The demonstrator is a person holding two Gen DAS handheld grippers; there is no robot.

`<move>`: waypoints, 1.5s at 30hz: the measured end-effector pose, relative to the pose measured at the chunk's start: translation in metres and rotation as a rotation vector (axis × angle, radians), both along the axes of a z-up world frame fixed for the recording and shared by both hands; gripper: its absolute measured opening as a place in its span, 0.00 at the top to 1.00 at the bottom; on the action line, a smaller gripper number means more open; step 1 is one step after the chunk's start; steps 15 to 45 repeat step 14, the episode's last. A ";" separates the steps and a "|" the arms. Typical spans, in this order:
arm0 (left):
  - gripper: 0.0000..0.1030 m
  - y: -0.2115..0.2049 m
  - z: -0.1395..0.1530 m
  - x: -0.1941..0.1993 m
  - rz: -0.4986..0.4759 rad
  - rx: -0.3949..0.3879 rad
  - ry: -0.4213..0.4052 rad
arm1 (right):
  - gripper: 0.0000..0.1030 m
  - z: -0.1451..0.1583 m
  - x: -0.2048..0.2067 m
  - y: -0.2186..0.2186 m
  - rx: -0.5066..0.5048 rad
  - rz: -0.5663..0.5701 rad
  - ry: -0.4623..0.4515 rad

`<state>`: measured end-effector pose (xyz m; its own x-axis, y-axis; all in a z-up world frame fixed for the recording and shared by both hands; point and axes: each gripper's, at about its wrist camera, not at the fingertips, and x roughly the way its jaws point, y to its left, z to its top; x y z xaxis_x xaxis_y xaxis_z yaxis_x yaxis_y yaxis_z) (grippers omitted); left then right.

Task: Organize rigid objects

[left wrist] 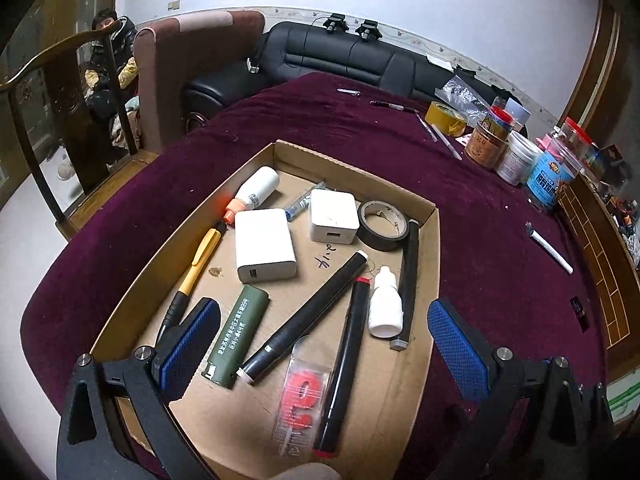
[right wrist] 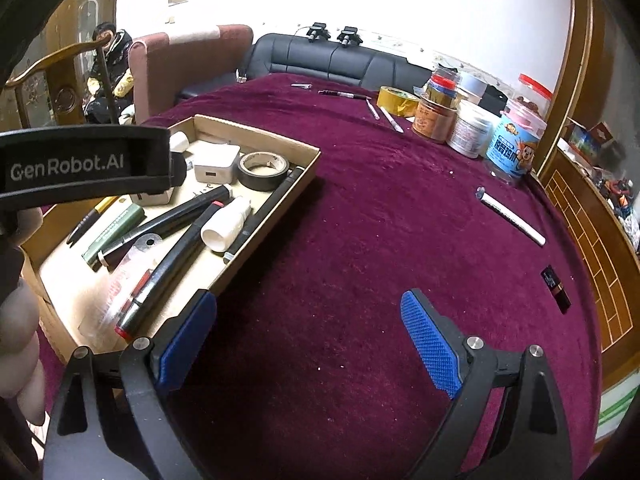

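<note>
While my left claw [left wrist: 320, 336] hangs wide open and empty over the cardboard box [left wrist: 434, 248] of pens and chargers, my right claw [right wrist: 308, 332] gapes empty above the bench [right wrist: 380, 208]; white marker [right wrist: 512, 218] far right.

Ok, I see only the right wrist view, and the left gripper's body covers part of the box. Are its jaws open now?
Observer: Yes. The left gripper hangs over the cardboard box, jaws wide open, holding nothing.
Operator: What is the white thing behind its body?
Observer: A white power bank, lying flat beside a yellow pen.
Operator: And the white piece in the far corner?
Observer: A white bottle on its side, with an orange cap.
</note>
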<state>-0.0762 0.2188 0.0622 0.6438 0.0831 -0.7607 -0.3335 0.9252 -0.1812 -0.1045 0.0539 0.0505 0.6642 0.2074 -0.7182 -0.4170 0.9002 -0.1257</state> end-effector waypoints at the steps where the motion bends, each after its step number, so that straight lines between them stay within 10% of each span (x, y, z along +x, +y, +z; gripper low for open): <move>1: 0.01 0.001 0.000 -0.001 0.002 -0.003 -0.001 | 0.08 0.001 -0.001 0.002 -0.006 0.004 -0.002; 45: 0.01 -0.001 0.003 -0.004 0.016 0.075 0.008 | 0.08 0.004 -0.003 0.019 -0.041 0.049 -0.027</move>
